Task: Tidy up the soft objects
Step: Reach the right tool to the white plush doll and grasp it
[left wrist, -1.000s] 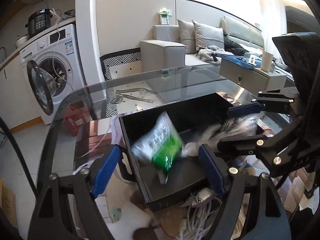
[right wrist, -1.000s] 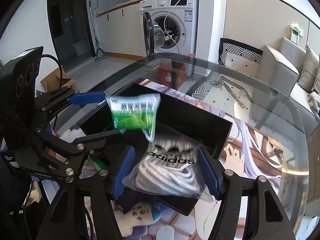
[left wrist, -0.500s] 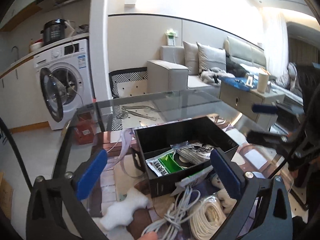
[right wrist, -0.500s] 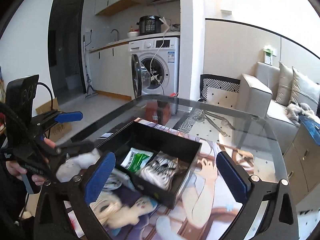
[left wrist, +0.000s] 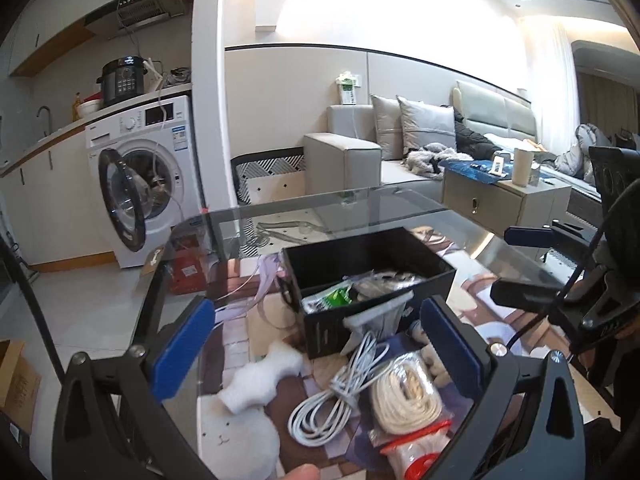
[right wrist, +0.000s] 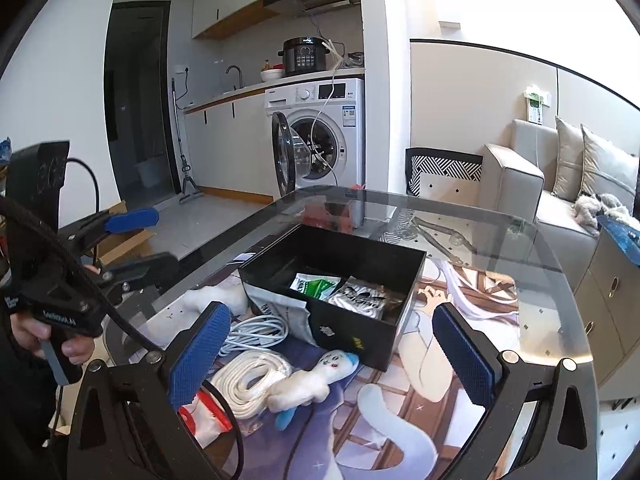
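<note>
- Black box sits mid-frame on the glass tabletop. Inside it: a green packet at left and a bagged white bundle at right, side by side.
- Still loose on the tabletop, lower centre of the left view: a white cable coil, a bagged rope coil just right of it, and a white fluffy piece to the left.
- Right view, lower centre: a small plush doll lies against the box's near wall, touching the rope coil.
- Step in hand, as I judge it: choose the next loose soft thing and reach for it. The two items already in the box look done.
- To do it well: one claw per item. The bags are slippery, so pinch the bulk of the rope, not the film corner.
- The cable will trail loops; grip it at the bound middle.
- Lift clear of the box rim before letting go, and drop into the free space at the back.
- Left claw: jaws spread fully wide, nothing between the pads, hovering above the cable and rope, touching neither.
- Right claw: also fully spread and empty, hanging above the doll and the box's near corner, no contact.
- A person's hand grips the left tool's handle at the left edge of the right view.
</note>
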Demonstrator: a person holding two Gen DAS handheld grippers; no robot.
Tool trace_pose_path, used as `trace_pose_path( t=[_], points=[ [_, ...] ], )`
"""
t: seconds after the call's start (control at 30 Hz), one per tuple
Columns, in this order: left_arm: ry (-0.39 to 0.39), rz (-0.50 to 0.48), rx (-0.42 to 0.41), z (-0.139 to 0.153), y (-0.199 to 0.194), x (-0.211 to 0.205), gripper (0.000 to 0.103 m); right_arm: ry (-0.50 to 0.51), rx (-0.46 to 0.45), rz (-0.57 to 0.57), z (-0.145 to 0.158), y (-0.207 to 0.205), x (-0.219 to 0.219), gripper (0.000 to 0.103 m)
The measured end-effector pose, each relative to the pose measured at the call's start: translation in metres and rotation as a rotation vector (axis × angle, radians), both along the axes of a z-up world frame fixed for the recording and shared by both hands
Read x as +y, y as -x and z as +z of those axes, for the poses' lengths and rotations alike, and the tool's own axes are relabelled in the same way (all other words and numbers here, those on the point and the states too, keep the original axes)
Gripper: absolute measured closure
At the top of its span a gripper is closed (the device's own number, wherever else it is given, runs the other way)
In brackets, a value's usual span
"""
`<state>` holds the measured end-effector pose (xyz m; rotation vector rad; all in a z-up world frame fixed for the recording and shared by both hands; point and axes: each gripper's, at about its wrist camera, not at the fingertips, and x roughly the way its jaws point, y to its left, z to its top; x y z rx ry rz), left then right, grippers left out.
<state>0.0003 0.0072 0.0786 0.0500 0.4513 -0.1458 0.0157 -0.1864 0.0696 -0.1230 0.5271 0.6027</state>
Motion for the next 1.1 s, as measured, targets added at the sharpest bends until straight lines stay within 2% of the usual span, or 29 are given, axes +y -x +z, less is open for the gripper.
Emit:
trace_pose_path(
  t=[0.27, 0.4, 0.77, 1.1],
  points=[
    [-0.017, 0.048, 0.043, -0.023, -0.009, 0.014, 0.0, 0.003, 0.073, -0.027, -0.014, -0.012, -0.002, 0.0],
    [-0.004, 0.043, 0.082, -0.04, -0.019, 0.017, 0.0, 0.011, 0.119, -0.038, -0.023, -0.02, -0.004, 0.0],
    [-0.044, 0.036, 0.181, -0.072, -0.037, 0.026, 0.0, 0.036, 0.238, -0.05, -0.061, -0.038, 0.003, 0.0],
    [0.01, 0.086, 0.236, -0.086, -0.048, 0.051, 0.0, 0.029, 0.326, -0.079, -0.084, -0.053, 0.011, 0.0]
  ],
)
